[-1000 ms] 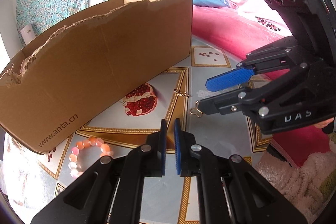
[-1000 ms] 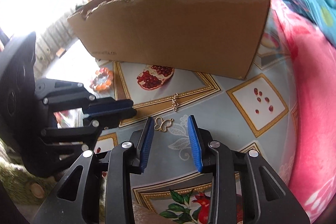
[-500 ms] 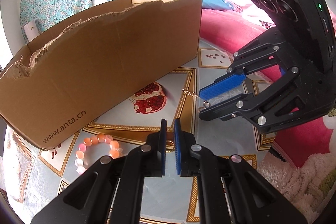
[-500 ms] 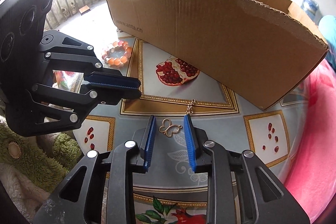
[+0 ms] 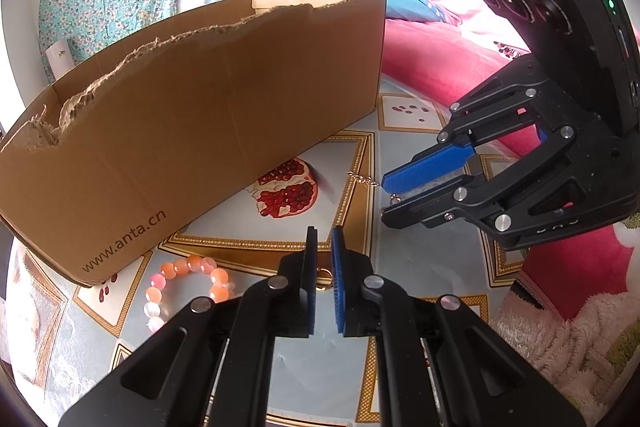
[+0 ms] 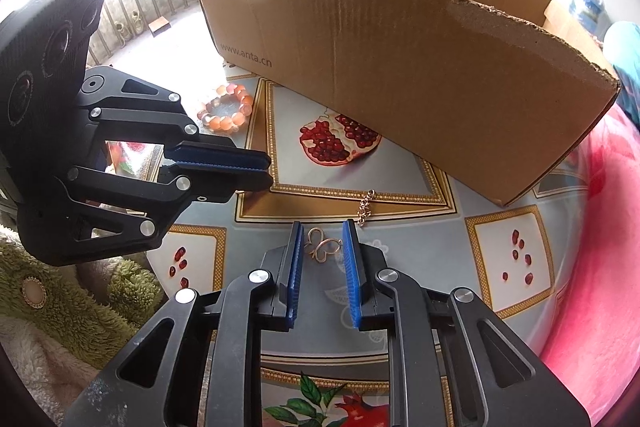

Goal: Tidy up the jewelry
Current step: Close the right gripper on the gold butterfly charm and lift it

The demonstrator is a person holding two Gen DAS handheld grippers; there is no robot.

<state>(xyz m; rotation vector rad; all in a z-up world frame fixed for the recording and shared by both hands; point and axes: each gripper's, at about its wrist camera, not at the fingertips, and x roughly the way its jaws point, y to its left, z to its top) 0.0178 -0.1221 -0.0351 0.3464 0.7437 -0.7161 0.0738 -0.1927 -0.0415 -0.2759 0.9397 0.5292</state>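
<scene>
A gold butterfly pendant (image 6: 322,247) on a thin chain (image 6: 366,205) lies on the tablecloth between the blue pads of my right gripper (image 6: 322,247), which is open around it with a gap on each side. My left gripper (image 5: 324,247) is nearly shut, its jaws a narrow slit over a small gold ring (image 5: 323,273) on the cloth. An orange and pink bead bracelet (image 5: 182,285) lies left of the left gripper, near the box; it also shows in the right wrist view (image 6: 226,113). The right gripper shows in the left wrist view (image 5: 404,195), low over the chain.
A torn brown cardboard box (image 5: 192,119) marked www.anta.cn stands behind the jewelry. The tablecloth (image 6: 508,259) has pomegranate prints. Pink bedding (image 5: 432,59) lies to the right, a fuzzy green and white blanket (image 6: 92,291) at the near edge.
My right gripper's jaws have narrowed around the butterfly pendant and it has lowered toward the cloth. My left gripper has drawn back a little, so the gold ring shows between its jaws.
</scene>
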